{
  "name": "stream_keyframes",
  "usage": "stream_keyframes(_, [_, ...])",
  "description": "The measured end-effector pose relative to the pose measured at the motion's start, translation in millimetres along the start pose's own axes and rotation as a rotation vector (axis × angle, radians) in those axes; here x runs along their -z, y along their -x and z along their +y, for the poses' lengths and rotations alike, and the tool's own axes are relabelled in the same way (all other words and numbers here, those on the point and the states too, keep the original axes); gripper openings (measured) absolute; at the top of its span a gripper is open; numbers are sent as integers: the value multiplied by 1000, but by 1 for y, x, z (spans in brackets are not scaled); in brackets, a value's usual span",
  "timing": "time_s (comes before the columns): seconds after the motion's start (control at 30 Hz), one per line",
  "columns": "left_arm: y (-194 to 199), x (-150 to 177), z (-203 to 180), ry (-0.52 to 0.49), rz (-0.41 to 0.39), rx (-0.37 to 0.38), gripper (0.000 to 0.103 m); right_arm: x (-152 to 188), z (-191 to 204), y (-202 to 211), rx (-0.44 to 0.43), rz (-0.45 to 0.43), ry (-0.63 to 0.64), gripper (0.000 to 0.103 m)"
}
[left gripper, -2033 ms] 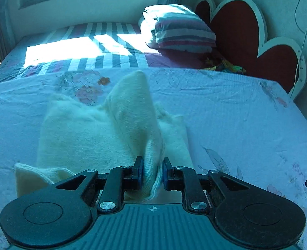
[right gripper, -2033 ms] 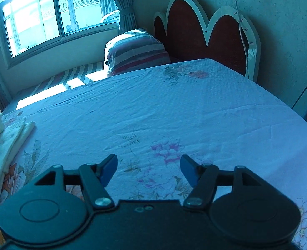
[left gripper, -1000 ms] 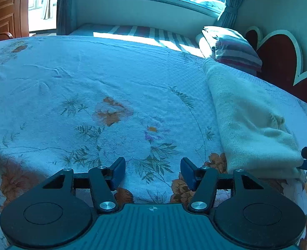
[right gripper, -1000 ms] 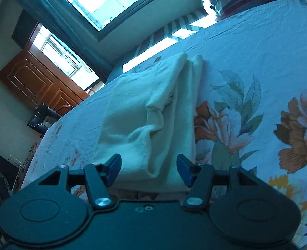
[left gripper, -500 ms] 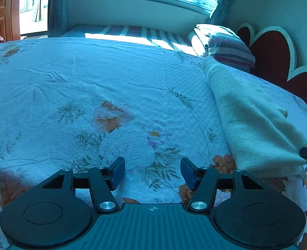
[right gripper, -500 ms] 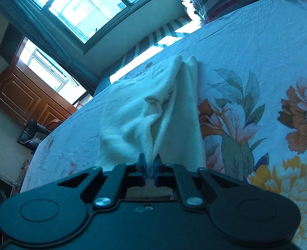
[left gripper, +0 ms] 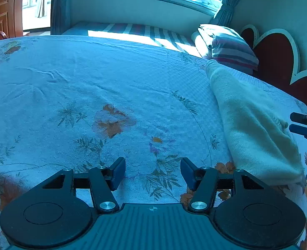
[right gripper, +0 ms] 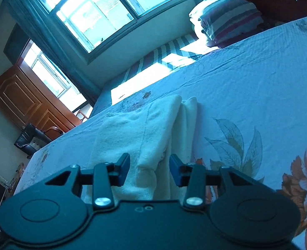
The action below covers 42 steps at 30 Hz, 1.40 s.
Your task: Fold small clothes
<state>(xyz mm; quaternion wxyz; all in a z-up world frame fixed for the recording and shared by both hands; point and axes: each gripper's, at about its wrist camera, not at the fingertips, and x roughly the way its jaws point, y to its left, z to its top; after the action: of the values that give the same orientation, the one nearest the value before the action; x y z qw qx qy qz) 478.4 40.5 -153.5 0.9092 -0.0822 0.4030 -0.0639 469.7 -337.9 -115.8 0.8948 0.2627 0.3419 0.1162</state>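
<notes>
A cream knitted garment (left gripper: 251, 123) lies folded in a long strip on the floral bedsheet (left gripper: 90, 87), at the right of the left wrist view. My left gripper (left gripper: 152, 171) is open and empty over bare sheet, left of the garment. In the right wrist view the garment (right gripper: 153, 129) stretches away from my right gripper (right gripper: 149, 166). That gripper is open, with its fingers on either side of the garment's near end, not pinching it. The right gripper's fingertips (left gripper: 299, 123) also show at the right edge of the left wrist view.
A striped pillow (left gripper: 228, 48) lies by the red scalloped headboard (left gripper: 278, 62). A striped bench (left gripper: 132, 31) runs under the window (right gripper: 103, 10). A wooden cabinet (right gripper: 28, 102) and a dark chair (right gripper: 32, 137) stand beyond the bed's left side.
My right gripper closed on the garment's near end half a second ago and has now opened again. My left gripper let go of the garment earlier and moved to the left of it.
</notes>
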Motion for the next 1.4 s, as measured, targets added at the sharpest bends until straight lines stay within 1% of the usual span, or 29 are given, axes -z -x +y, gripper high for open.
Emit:
stream_keyframes(0.1, [-1, -1, 1, -4, 4, -6, 58, -7, -9, -26, 10, 87, -24, 45])
stream_keyframes(0.27, [-1, 0, 2, -3, 5, -10, 58, -6, -15, -47, -112, 178, -77, 44])
stream_keyframes(0.3, [-2, -1, 1, -4, 7, -12, 58, -6, -16, -52, -123, 188, -84, 35])
stream_keyframes(0.33, [-3, -2, 0, -7, 8, -13, 58, -6, -16, -56, -125, 182, -86, 18])
stream_keyframes(0.37, [-3, -2, 0, -10, 9, -14, 58, -8, -16, -58, -124, 185, -80, 18])
stream_keyframes(0.43, [-4, -2, -2, -13, 7, -13, 58, -10, -6, -49, -118, 145, -13, 16])
stream_keyframes(0.47, [-4, -2, -2, -17, 5, -11, 58, -12, 2, -39, -124, 117, 27, 15])
stream_keyframes(0.53, [-5, -3, -3, -20, 5, -11, 58, -15, 9, -22, -136, 85, 46, 15])
stream_keyframes(0.6, [-6, -4, -6, -27, 7, -11, 58, -15, 8, -14, -116, 72, 52, 15])
stream_keyframes(0.63, [-7, -4, -8, -30, 8, -9, 58, -14, 3, -14, -101, 72, 42, 15])
stream_keyframes(0.7, [-8, -6, -12, -43, 15, -2, 58, -10, -13, -29, -50, 114, 0, 16])
stream_keyframes(0.73, [-9, -7, -14, -52, 21, 3, 58, -5, -22, -40, -52, 138, -25, 17])
stream_keyframes(0.77, [-9, -8, -17, -60, 21, 13, 58, -5, -25, -41, -69, 130, -37, 17])
stream_keyframes(0.8, [-8, -10, -20, -64, 14, 22, 58, -6, -24, -40, -64, 126, -34, 21])
stream_keyframes(0.83, [-9, -12, -23, -67, 11, 36, 58, -8, -20, -37, -59, 109, -19, 27])
stream_keyframes(0.9, [-15, -22, -34, -81, 0, 88, 58, -9, -16, -30, -47, 78, 7, 32])
stream_keyframes(0.97, [-23, -33, -50, -112, -11, 120, 58, -16, -22, -33, -43, 70, -24, 33])
stream_keyframes(1.0, [-28, -37, -59, -128, -5, 143, 58, -18, -24, -35, -46, 64, -38, 32])
stream_keyframes(1.03, [-32, -41, -67, -141, 4, 155, 58, -21, -25, -37, -47, 60, -44, 16])
stream_keyframes(1.1, [-38, -44, -86, -195, 15, 195, 58, -28, -20, -43, -30, 51, 15, 15])
stream_keyframes(1.13, [-42, -43, -94, -225, 20, 191, 58, -30, -14, -44, -34, 34, 49, 15])
stream_keyframes(1.17, [-47, -40, -100, -252, 41, 167, 58, -31, -12, -46, -23, 34, 67, 15])
stream_keyframes(1.2, [-51, -35, -102, -262, 62, 149, 59, -32, -12, -52, 18, 54, 89, 15])
stream_keyframes(1.23, [-47, -34, -102, -248, 44, 153, 60, -30, -13, -58, 51, 78, 112, 16])
stream_keyframes(1.27, [-44, -34, -100, -235, 49, 156, 60, -28, -16, -56, 39, 73, 119, 16])
stream_keyframes(1.3, [-38, -34, -97, -223, 44, 155, 60, -28, -13, -52, 54, 76, 134, 22])
stream_keyframes(1.33, [-27, -33, -93, -215, 17, 164, 60, -27, -7, -41, 78, 58, 162, 29])
stream_keyframes(1.37, [-19, -32, -91, -210, -6, 183, 60, -25, 0, -27, 100, 27, 190, 29])
stream_keyframes(1.4, [-12, -29, -87, -195, -18, 212, 60, -21, 4, -16, 94, 12, 207, 28])
